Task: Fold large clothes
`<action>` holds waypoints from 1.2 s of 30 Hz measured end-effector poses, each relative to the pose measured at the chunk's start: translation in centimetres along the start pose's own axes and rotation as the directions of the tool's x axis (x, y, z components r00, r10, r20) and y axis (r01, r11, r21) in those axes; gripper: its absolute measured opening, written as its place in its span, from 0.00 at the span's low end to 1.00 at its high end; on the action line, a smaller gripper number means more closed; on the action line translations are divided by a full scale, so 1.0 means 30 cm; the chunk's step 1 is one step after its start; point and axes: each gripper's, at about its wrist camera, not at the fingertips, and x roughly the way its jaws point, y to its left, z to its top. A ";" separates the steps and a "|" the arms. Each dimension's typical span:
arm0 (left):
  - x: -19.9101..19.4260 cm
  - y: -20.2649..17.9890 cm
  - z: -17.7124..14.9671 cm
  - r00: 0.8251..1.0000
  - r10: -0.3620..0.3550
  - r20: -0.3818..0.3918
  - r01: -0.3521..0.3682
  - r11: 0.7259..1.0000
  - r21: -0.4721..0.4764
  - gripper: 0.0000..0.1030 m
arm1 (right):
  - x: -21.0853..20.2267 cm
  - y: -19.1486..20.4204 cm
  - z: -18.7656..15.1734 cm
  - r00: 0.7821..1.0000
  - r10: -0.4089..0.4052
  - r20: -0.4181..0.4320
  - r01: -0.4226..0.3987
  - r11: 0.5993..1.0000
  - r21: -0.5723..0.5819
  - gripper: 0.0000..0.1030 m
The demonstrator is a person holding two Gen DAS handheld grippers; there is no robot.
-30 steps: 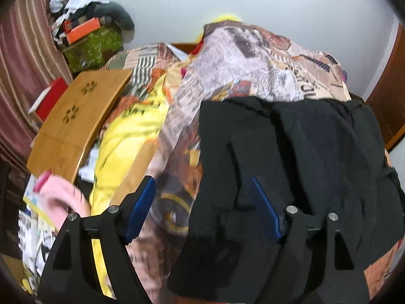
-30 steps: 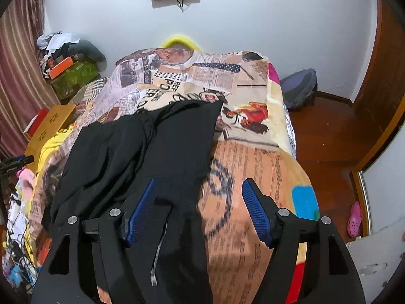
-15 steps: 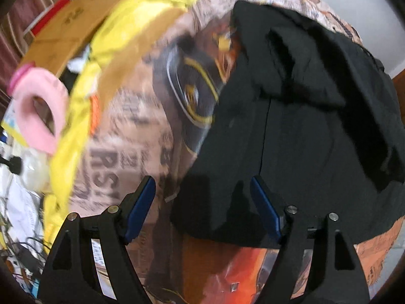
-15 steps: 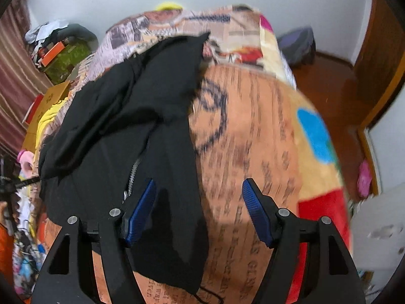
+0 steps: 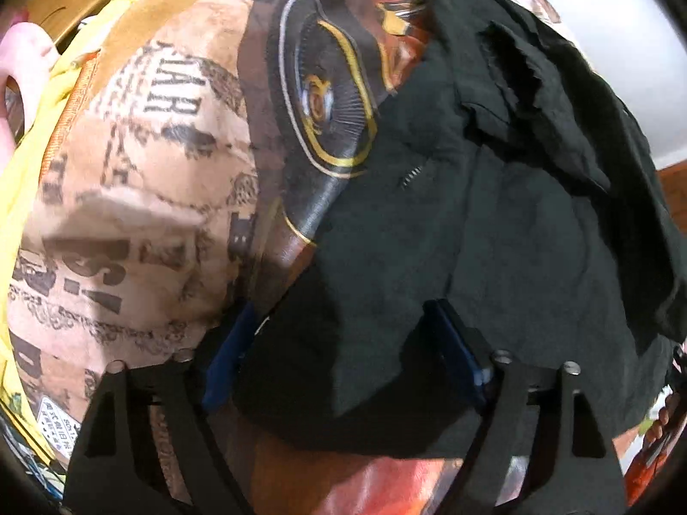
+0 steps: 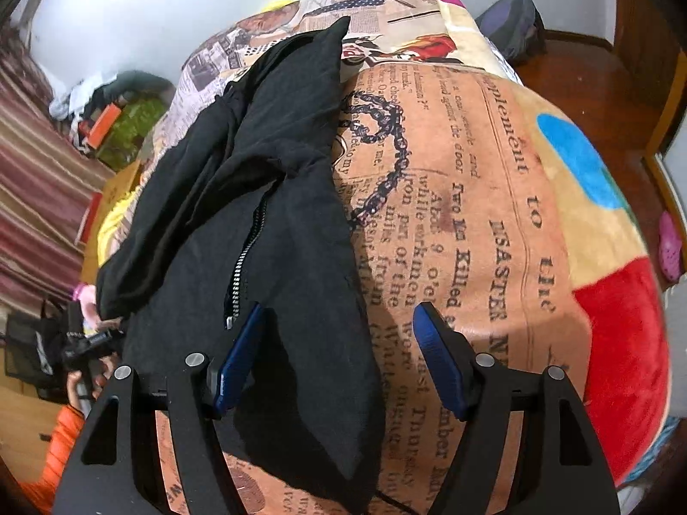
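On the bed's newsprint blanket [image 6: 472, 197] lies your black zip jacket [image 6: 275, 197], rumpled, soft, probably limp and slippery. Left gripper [image 5: 343, 352] and right gripper [image 6: 339, 352] straddle its near hem, fingers wide, empty. Pinch both hem corners.

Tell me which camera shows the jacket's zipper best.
The right wrist view: the zipper runs in full down the black jacket, teeth and pull sharp, just ahead of the open right claw. The left wrist view shows only a short, blurred bit of teeth on the jacket.
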 end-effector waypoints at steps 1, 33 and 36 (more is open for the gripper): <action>-0.008 -0.003 -0.006 1.000 -0.016 -0.004 0.016 1.000 -0.001 0.58 | -0.007 0.004 -0.008 1.000 0.006 0.002 -0.006 1.000 0.000 0.62; -0.435 -0.421 0.659 0.901 -0.234 0.365 0.198 0.971 0.133 0.15 | 0.057 0.260 0.612 0.976 0.155 0.153 -0.135 0.982 -0.134 0.05; -0.318 -0.364 0.752 0.918 -0.156 0.364 0.136 0.987 0.080 0.15 | 0.177 0.188 0.678 0.984 0.124 0.127 -0.115 0.991 -0.072 0.05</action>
